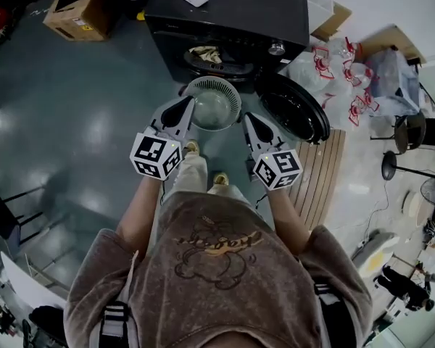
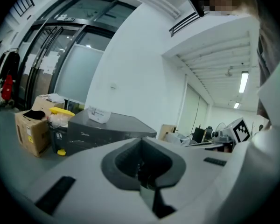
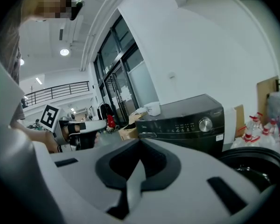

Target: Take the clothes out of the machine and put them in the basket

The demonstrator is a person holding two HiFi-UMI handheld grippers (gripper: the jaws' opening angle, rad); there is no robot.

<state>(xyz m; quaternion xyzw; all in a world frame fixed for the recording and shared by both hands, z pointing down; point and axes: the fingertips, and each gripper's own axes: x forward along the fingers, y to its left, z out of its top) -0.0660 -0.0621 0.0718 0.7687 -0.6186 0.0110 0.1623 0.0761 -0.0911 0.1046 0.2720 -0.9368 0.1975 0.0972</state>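
Left tool [image 1: 188,102] and right tool [image 1: 247,117] both closed (empty), flanking basket [image 1: 226,84] rim, machine door [image 1: 296,109] open beside.

Open machine mouth [image 1: 230,67] at far centre, round basket [image 1: 234,96] standing just before it, swung-out door [image 1: 293,111] barring the right, floor [image 1: 80,107] free on the left, wooden pallet [image 1: 322,172] near right.
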